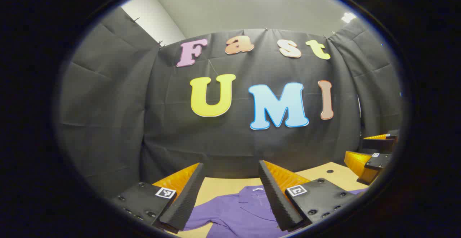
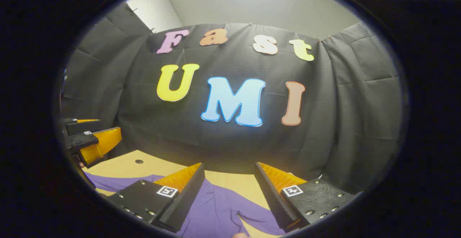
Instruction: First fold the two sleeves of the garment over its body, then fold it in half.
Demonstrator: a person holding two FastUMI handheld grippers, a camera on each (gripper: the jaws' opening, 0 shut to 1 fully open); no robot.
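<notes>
A: Left tool (image 1: 230, 191)?
B: Fingers spread wide, gripping nothing, held above the surface (image 1: 219, 185). The shirt (image 1: 237, 212) lies flat beneath it at 6 o'clock in the left gripper view, collar (image 1: 257, 194) toward the wall (image 1: 180, 130).

A: Right tool (image 2: 230, 191)?
B: Also wide apart and bare, above the surface. The shirt shows between and below its fingers at 6 o'clock in the right gripper view; one sleeve runs out toward 8 o'clock, lying flat on the surface.

A: Does each see the other?
B: Yes. The right tool sits at 3 o'clock in the left gripper view; the left tool at 9 o'clock in the right gripper view, over the surface edge.
</notes>
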